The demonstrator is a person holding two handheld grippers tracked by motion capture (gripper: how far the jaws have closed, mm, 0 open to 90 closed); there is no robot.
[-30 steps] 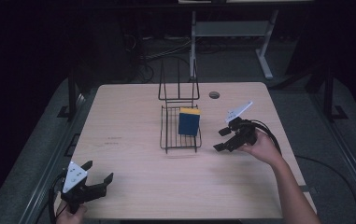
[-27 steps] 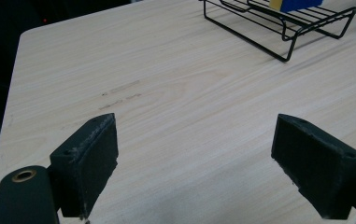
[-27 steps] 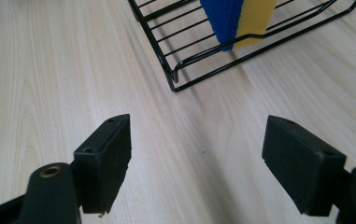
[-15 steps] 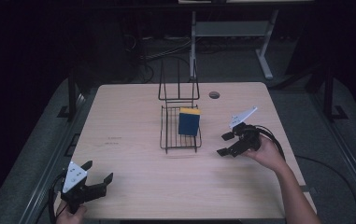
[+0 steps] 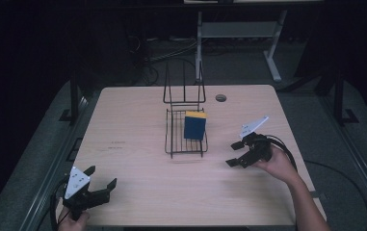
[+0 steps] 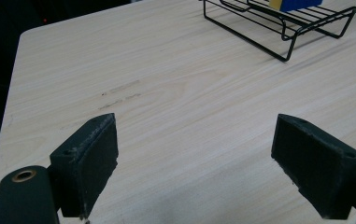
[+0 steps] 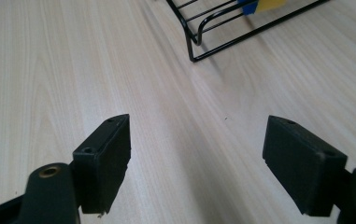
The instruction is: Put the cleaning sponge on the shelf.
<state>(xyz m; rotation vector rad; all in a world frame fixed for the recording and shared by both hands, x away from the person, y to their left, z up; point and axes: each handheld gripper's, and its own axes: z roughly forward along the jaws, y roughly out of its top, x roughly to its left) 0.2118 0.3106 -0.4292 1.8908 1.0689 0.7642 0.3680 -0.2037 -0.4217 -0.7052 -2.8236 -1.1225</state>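
blue sponge (image 5: pixel 195 126) sits in wire rack (image 5: pixel 174 144); right gripper (image 5: pixel 235 154) gapes nearby.

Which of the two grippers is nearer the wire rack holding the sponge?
The right gripper, just off the wire rack's right side; the left gripper sits far back at the table's near left corner.

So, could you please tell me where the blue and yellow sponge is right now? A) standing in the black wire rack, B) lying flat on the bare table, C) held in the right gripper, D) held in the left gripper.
A: the sponge stands upright inside the wire rack, while the right gripper and left gripper are both open and empty.
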